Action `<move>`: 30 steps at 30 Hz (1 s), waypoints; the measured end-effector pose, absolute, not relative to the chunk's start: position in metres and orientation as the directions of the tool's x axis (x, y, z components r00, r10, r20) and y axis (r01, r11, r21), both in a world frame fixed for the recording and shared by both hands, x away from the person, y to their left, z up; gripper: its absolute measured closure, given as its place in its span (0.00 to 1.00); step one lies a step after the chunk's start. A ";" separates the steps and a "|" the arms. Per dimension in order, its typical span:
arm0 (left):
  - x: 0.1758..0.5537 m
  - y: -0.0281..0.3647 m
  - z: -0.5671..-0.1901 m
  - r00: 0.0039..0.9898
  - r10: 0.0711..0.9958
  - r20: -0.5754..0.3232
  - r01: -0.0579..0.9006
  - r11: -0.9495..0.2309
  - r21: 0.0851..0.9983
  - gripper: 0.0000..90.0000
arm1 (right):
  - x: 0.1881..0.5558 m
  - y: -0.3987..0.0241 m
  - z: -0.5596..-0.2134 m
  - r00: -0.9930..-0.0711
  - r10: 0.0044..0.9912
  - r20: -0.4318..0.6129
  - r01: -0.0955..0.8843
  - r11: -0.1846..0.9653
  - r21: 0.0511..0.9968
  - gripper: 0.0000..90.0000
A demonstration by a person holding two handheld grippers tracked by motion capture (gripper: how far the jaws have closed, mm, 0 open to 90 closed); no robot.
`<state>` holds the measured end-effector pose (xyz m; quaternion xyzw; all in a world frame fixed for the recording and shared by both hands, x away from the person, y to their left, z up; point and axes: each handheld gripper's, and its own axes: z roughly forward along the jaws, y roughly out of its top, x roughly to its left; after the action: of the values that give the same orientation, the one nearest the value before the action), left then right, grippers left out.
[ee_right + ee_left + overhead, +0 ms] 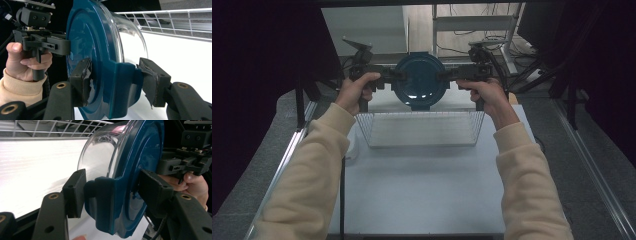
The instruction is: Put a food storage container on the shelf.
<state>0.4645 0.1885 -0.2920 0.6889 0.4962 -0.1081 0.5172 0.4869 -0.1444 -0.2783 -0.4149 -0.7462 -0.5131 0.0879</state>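
**Lidded bowl, carried two-handed above basket**

Table (422, 190): white top, sitting between dark curtains, cables lying on the floor beyond.
Wire basket (422, 131): resting mid-table.
Bowl (419, 80): clear, blue lid, hanging on edge above the basket's far side.
Left gripper (398, 76), right gripper (443, 76): each pinching a lid tab. Judgement: keeping both hands level and squeezing evenly is guarding against twisting or slipping.

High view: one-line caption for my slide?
Both tongs, left and right, clamp a blue-lidded container by its side clips above a wire basket.
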 end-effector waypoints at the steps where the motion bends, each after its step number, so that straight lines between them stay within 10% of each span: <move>1: 0.467 0.189 -0.293 0.481 0.572 -0.665 0.798 0.029 0.602 0.45 | 0.489 -0.144 -0.280 -0.639 0.530 0.558 0.711 0.129 0.692 0.49; 30: 0.515 0.185 -0.332 0.296 0.534 -0.792 0.867 0.198 0.458 0.44 | 0.535 -0.147 -0.319 -0.377 0.541 0.752 0.871 -0.068 0.486 0.44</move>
<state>0.5150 0.1849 -0.3320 0.6128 0.5713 -0.1595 0.5222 0.5354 -0.1469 -0.3187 -0.5333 -0.6622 -0.4998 0.1652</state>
